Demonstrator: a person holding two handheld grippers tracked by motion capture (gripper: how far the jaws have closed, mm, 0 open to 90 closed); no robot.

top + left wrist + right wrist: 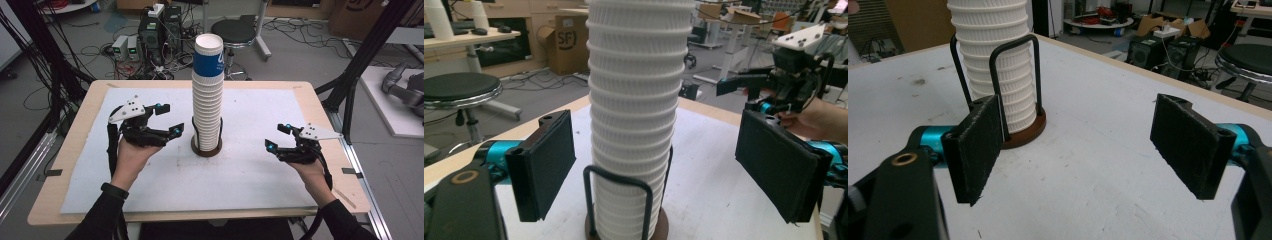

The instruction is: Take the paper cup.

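Both tools gaping empty, left tool (pixel 169 120), right tool (pixel 278 137), cup stack (pixel 207 100) between, stool (pixel 234 31) beyond.

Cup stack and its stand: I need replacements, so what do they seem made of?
Cups: probably paper, matte white with ribbed walls; the top one has a blue printed band. Stand: dark round base, perhaps wood, with thin black bars, likely metal.

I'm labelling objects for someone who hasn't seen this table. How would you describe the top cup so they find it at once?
On the white mat covering the wooden table, a tall stack of cups rises from a round brown holder midway between the two grippers. The top cup crowns that stack; it alone has a blue band, while the cups below look plain white.
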